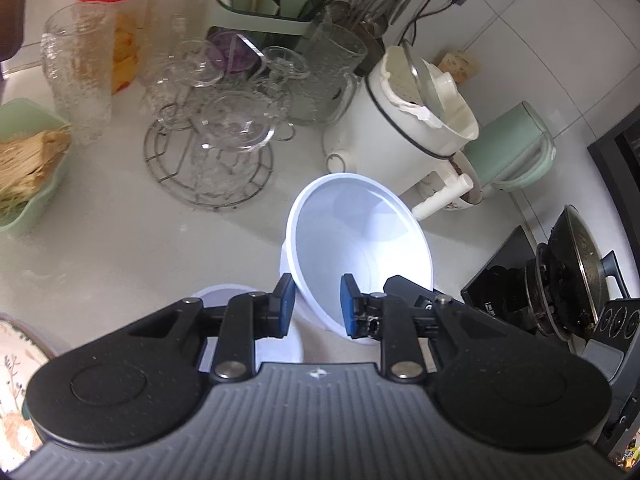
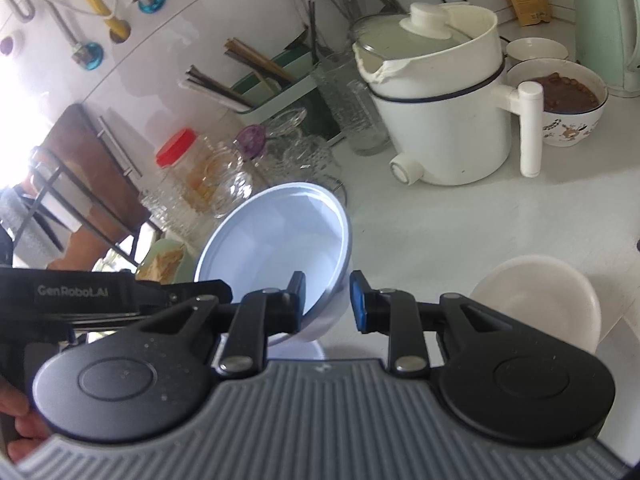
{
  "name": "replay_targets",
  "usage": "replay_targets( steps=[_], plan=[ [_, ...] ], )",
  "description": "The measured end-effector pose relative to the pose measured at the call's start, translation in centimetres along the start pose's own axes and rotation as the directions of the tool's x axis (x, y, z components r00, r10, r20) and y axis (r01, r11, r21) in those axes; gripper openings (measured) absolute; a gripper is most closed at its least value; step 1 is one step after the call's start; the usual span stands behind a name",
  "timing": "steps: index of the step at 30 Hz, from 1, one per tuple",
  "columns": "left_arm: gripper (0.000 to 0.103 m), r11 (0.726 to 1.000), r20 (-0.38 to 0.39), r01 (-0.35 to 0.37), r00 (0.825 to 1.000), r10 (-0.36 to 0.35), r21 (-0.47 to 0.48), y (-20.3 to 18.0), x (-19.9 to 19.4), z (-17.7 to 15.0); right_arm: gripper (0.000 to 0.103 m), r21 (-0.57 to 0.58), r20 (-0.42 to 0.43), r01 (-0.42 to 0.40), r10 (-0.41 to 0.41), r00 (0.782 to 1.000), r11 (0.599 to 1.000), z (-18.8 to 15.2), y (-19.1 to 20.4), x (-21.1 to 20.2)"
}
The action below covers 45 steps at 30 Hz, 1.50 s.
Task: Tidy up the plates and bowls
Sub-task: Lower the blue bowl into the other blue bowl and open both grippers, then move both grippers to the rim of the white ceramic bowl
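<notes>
Glassware [image 1: 224, 120] crowds a round wire rack toward the counter's [image 1: 100, 248] back-left edge, beside a clear plastic jar with a red lid [image 1: 112, 20]. Further right, the left gripper [image 1: 316, 308] pinches the near rim of a white round plastic bowl [image 1: 360, 240], tilted and lifted clear of the counter. The right gripper [image 2: 326, 300] is closed on the opposite rim of the same bowl. Behind stands a white electric cooking pot with a glass lid [image 2: 440, 120], then a patterned ceramic bowl of brown food [image 2: 568, 108]; a cream round bowl [image 2: 536, 300] sits on the counter's near right.
</notes>
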<state>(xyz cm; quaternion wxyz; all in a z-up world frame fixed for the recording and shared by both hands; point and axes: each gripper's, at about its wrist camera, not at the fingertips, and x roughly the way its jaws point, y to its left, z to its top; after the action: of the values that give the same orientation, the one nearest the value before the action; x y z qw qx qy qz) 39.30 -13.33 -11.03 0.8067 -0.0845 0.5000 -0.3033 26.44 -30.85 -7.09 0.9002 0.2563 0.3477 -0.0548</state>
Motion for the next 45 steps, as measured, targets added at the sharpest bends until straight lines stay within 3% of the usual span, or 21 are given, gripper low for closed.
replay_targets(
  steps=[11,26,28,30,31,32,33,34,45],
  plan=[
    [0.027,0.998,-0.035,-0.054,0.998,0.054,-0.018,3.5,-0.6,-2.9,0.028,-0.105,-0.105,0.002,-0.013,0.994,0.994,-2.6,2.9,1.8],
    [0.027,0.996,-0.107,-0.09,0.99,0.088,-0.019,6.3,0.5,-4.2,0.028,-0.116,-0.185,0.026,-0.048,0.982,0.993,-5.0,4.1,3.6],
    [0.027,0.996,-0.117,-0.088,0.989,0.088,0.003,6.3,0.6,-3.9,0.028,-0.123,-0.178,0.033,-0.055,0.982,0.992,-4.9,4.3,3.6],
    [0.041,0.995,-0.114,-0.092,0.989,0.095,0.036,6.0,0.5,-3.7,0.028,-0.148,-0.157,0.039,-0.063,0.986,0.988,-4.8,4.6,3.3],
    [0.056,0.995,-0.103,-0.086,0.991,0.091,0.053,5.9,0.2,-3.8,0.028,-0.157,-0.143,0.044,-0.067,0.987,0.987,-4.8,4.7,3.1],
    [0.061,0.994,-0.083,-0.089,0.992,0.095,0.069,5.7,-0.1,-3.9,0.038,-0.163,-0.123,0.055,-0.076,0.989,0.985,-4.8,4.7,2.8],
    [0.061,0.991,-0.062,-0.101,0.992,0.106,0.087,5.5,-0.5,-4.0,0.049,-0.167,-0.105,0.068,-0.086,0.991,0.984,-4.7,4.8,2.5],
    [0.061,0.988,-0.05,-0.115,0.991,0.12,0.102,5.3,-0.7,-4.1,0.052,-0.17,-0.087,0.076,-0.092,0.992,0.982,-4.7,4.7,2.2],
    [0.061,0.989,0.045,-0.124,0.992,0.121,0.078,2.6,-4.1,-3.8,0.053,-0.166,0.003,0.089,-0.09,0.996,0.982,-3.4,4.5,-2.0]
  ],
)
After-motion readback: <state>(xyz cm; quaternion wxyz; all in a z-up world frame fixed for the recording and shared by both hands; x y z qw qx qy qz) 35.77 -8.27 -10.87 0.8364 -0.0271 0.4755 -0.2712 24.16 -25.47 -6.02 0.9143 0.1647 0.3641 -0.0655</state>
